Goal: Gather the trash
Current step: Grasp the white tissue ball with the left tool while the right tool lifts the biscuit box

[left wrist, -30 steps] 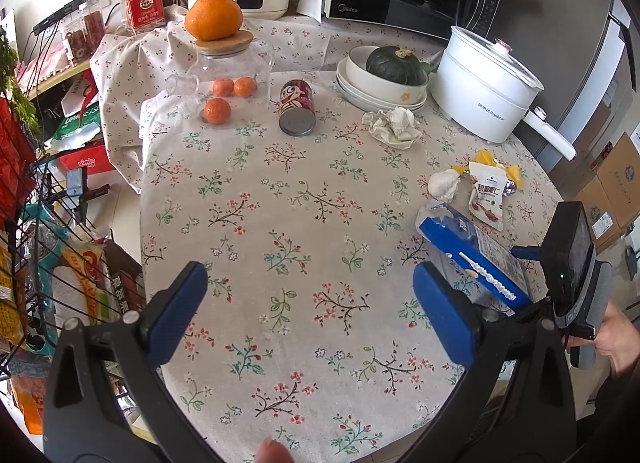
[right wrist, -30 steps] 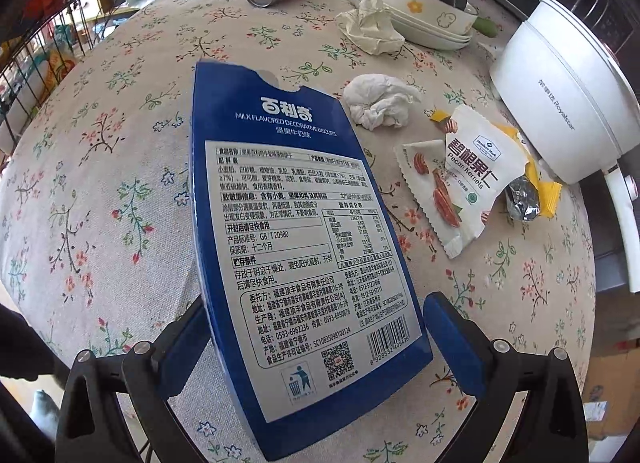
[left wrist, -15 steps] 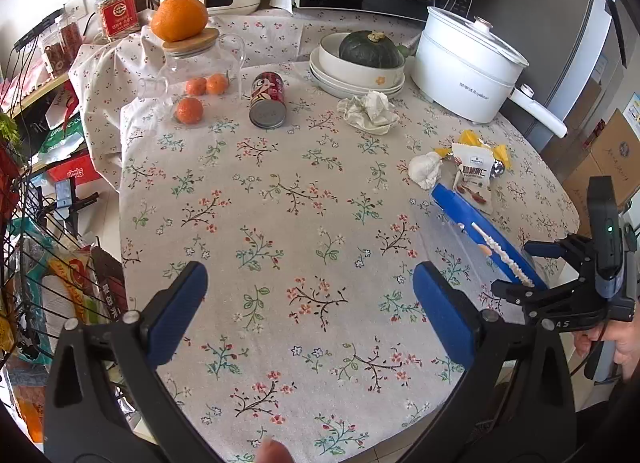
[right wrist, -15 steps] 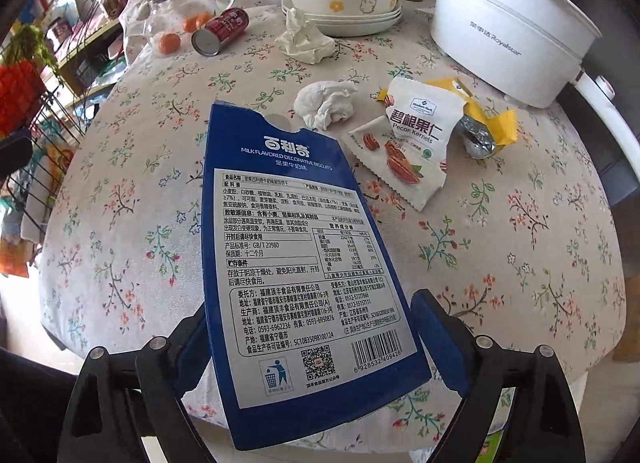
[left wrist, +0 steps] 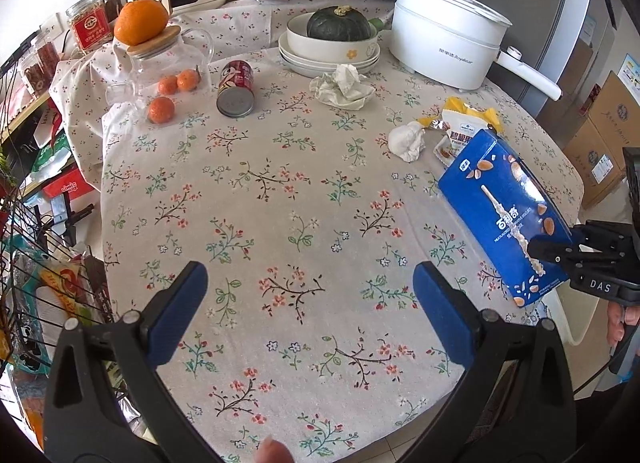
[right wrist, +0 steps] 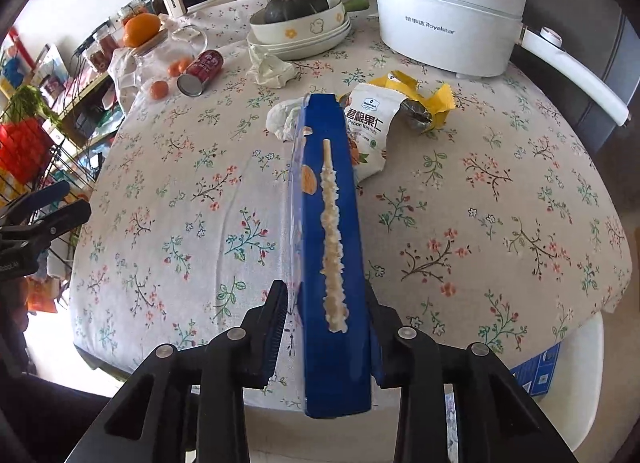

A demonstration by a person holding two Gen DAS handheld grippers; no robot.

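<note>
A blue biscuit box (right wrist: 328, 203) stands edge-up between the jaws of my right gripper (right wrist: 325, 291), which are closing on its sides. In the left wrist view the box (left wrist: 504, 207) hangs tilted above the table's right edge, held by the right gripper (left wrist: 560, 247). My left gripper (left wrist: 310, 283) is open over the front of the floral tablecloth, with nothing between its fingers. Left on the cloth are a crumpled tissue (left wrist: 406, 139), a pecan packet (left wrist: 460, 135), a yellow wrapper (right wrist: 424, 103), a second tissue (left wrist: 344, 85) and a tipped red can (left wrist: 236, 87).
At the back stand a white electric pot (left wrist: 444, 47), stacked dishes with a green squash (left wrist: 332, 39) and a glass jar with oranges (left wrist: 168, 63). A wire rack (left wrist: 24, 263) full of packets stands left of the table. A cardboard box (left wrist: 608, 135) is at the right.
The right gripper's jaws have narrowed onto the blue box, and the box has rolled from face-up to edge-on and risen off the cloth. The left gripper has drifted slightly over the table.
</note>
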